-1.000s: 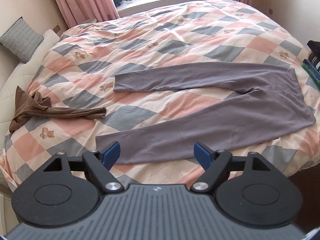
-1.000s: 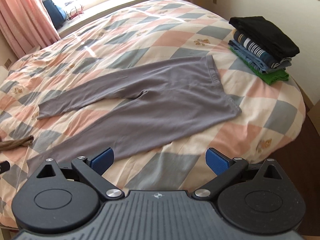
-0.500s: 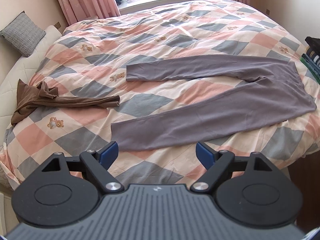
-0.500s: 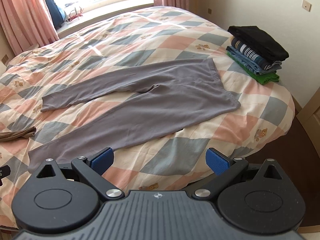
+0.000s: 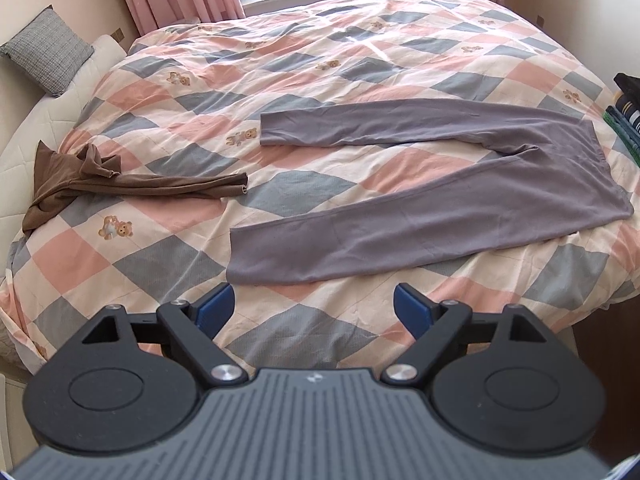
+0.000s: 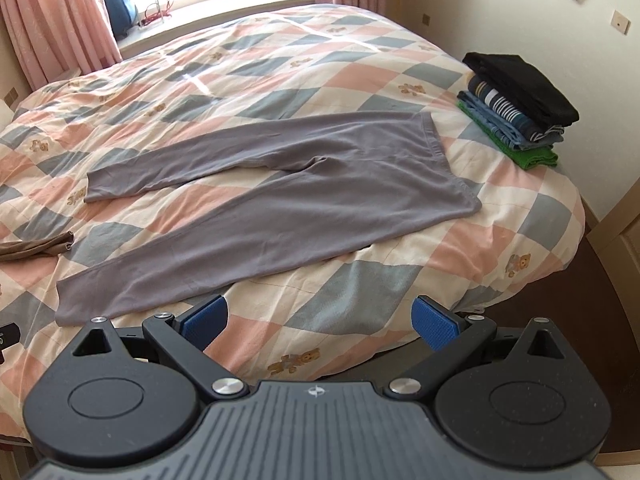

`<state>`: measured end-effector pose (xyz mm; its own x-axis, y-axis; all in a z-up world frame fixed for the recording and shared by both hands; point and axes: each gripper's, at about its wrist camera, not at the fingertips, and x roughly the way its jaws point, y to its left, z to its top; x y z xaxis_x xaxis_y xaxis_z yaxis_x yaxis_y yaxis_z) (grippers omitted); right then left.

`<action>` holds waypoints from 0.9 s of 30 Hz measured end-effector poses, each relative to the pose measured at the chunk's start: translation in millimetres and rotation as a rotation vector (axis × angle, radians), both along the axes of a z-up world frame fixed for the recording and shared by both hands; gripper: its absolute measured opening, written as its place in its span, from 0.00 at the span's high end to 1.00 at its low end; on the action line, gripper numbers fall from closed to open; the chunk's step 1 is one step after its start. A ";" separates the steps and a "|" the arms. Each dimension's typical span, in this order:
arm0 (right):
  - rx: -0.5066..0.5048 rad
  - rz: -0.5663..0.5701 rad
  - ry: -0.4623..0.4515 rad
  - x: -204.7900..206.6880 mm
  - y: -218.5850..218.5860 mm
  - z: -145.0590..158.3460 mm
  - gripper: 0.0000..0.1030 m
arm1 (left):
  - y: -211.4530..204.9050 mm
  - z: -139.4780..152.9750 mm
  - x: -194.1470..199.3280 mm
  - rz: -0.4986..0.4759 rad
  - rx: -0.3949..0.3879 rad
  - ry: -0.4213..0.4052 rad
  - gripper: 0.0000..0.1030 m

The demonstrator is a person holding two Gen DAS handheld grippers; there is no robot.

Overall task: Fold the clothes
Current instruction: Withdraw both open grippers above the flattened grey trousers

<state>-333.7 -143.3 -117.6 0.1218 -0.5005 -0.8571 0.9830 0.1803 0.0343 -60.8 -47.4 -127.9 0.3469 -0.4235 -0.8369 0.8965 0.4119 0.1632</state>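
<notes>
Both views have pulled back from the bed (image 5: 304, 92) since a second ago. Grey trousers (image 5: 460, 208) lie flat mid-quilt, waistband at 3 o'clock. Left claw (image 5: 314, 307) and right claw (image 6: 319, 319) hover empty, jaws apart. Brown garment (image 5: 100, 178) lies at 9 o'clock; folded stack (image 6: 516, 98) at 2.

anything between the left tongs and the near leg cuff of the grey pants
Nothing: only bare checked quilt separates the open left tongs from the near cuff of the grey pants, as the left wrist view shows.
</notes>
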 end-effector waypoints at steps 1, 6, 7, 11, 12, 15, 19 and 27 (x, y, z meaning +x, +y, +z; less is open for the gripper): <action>0.002 -0.003 0.001 -0.1 -0.6 0.0 0.02 | -0.4 0.1 0.0 -0.002 0.000 0.000 0.18; 0.012 -0.008 0.007 0.4 -5.8 -1.3 0.02 | -10.5 0.4 -0.8 -0.012 0.005 -0.003 0.16; 0.015 -0.006 0.008 0.7 -7.5 -2.2 0.02 | -11.8 -0.4 -1.0 -0.012 0.008 -0.005 0.16; 0.030 0.003 0.011 0.5 -16.2 -6.3 0.02 | -19.8 -4.5 -1.5 -0.008 0.025 -0.009 0.16; 0.033 0.008 0.011 -2.7 -21.6 -8.1 0.02 | -25.5 -5.6 -2.8 -0.005 0.029 -0.010 0.16; 0.044 0.016 0.009 -6.5 -37.6 -12.9 0.02 | -42.8 -8.8 -6.9 0.004 0.040 -0.012 0.16; 0.061 0.038 0.007 -11.0 -70.9 -19.8 0.02 | -65.9 -13.1 -12.4 0.016 0.055 -0.015 0.16; 0.106 0.135 0.022 -20.8 -161.7 -32.1 0.02 | -143.1 -21.4 -29.2 0.077 0.082 -0.012 0.16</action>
